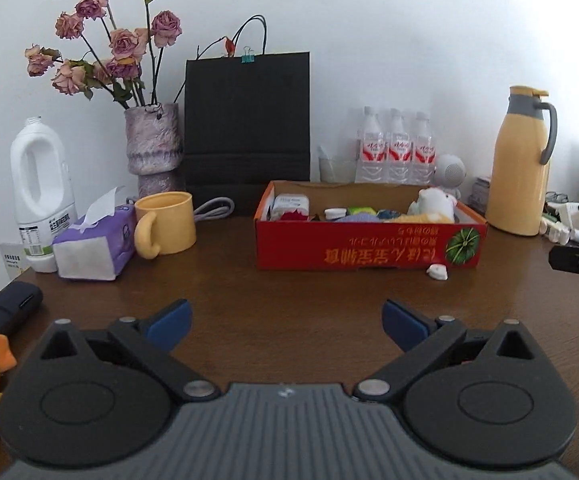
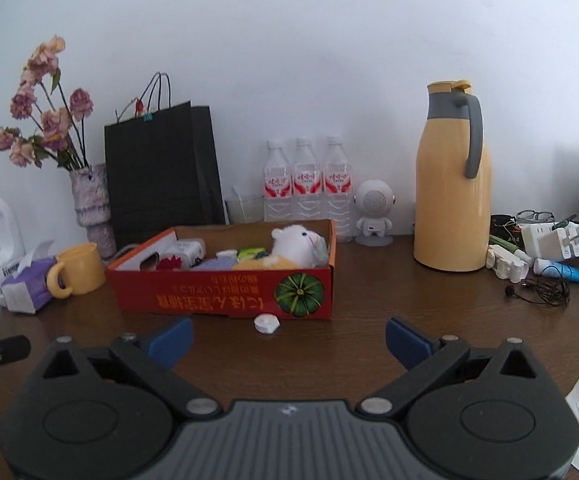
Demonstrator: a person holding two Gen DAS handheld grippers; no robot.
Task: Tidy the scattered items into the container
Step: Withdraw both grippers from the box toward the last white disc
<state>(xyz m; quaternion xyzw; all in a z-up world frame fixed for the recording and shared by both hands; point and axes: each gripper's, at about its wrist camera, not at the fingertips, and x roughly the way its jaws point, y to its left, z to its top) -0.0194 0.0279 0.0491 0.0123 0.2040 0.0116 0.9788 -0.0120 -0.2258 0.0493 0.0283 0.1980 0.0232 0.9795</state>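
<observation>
A red cardboard box (image 1: pixel 369 250) (image 2: pixel 225 294) stands on the brown table and holds a white plush toy (image 1: pixel 435 202) (image 2: pixel 295 244), a small white packet (image 1: pixel 291 205) and several small items. A small white round object (image 1: pixel 438 271) (image 2: pixel 267 323) lies on the table just in front of the box. My left gripper (image 1: pixel 287 324) is open and empty, well short of the box. My right gripper (image 2: pixel 288 340) is open and empty, close behind the white round object.
A yellow mug (image 1: pixel 165 224), purple tissue pack (image 1: pixel 95 246), white jug (image 1: pixel 41 196), vase of dried roses (image 1: pixel 153 148) and black bag (image 1: pixel 247 128) stand left and behind. Water bottles (image 2: pixel 307 184), a speaker figure (image 2: pixel 374 216), yellow thermos (image 2: pixel 451 184) and cables (image 2: pixel 545 256) are at the right.
</observation>
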